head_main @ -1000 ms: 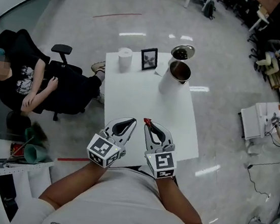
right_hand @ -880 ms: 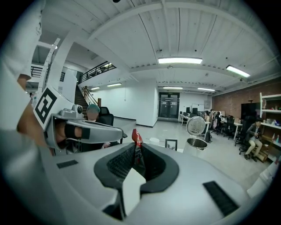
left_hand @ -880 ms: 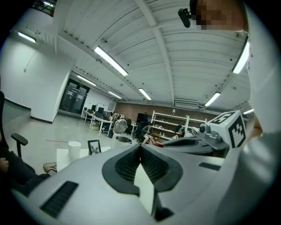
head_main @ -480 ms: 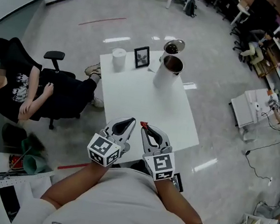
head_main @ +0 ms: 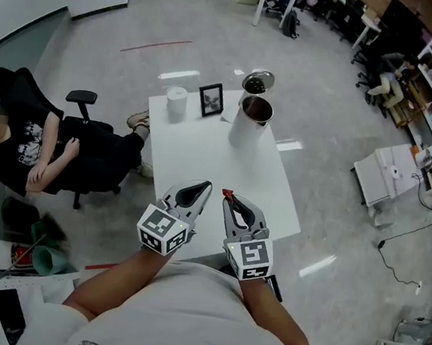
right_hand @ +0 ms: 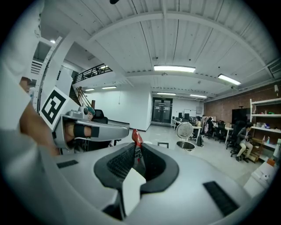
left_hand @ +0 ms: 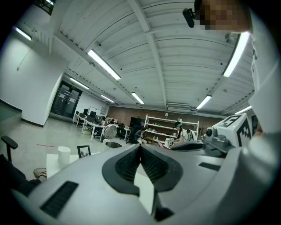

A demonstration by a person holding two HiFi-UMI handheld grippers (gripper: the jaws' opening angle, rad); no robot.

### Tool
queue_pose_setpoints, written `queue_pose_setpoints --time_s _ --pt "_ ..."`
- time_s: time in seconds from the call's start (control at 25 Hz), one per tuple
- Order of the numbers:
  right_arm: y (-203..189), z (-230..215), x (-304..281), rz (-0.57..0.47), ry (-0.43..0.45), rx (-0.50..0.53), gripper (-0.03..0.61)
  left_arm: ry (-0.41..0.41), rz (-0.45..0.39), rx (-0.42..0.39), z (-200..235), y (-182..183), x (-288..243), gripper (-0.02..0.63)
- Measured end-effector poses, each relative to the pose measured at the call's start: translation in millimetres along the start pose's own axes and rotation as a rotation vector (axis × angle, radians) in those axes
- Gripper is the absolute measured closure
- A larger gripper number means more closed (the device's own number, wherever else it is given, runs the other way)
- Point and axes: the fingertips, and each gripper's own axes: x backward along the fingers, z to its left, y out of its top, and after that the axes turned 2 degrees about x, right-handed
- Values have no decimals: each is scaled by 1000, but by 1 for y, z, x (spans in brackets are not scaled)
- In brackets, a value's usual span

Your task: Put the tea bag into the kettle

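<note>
Right claw (head_main: 226, 197): clamped on the tea bag (right_hand: 136, 137), which is pinched at the very tips of the jaws.
Left claw (head_main: 207, 185): jaws are brought together with nothing between them; it is held just beside the right claw.
Tea bag: small and red, its top standing up above the jaw tips; it is seen against the near part of the surface, well apart from the kettle (head_main: 249, 122).
Kettle: pale, upright, mouth open, at the far end; a round lid (head_main: 258, 81) is laid just behind it.
Surface (head_main: 270, 184): white; a paper roll (head_main: 176, 103) and a picture frame (head_main: 211, 99) are set along the far edge.
Room: glossy grey floor; a person (head_main: 26, 143) is seated to the left.
</note>
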Motion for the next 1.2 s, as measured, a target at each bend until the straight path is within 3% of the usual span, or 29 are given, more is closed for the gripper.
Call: queue_pose_setpoints --time_s 0.4,0.84,1.2 --pt "-10 -100 -3 -35 85 -27 531 103 30 17 -19 -10 -86 603" --pt "-36 -218 2 -33 268 6 531 270 -5 52 -53 -24 -196 603" --pt "-60 -222 -20 5 373 -25 531 365 17 38 -38 -32 -206 603"
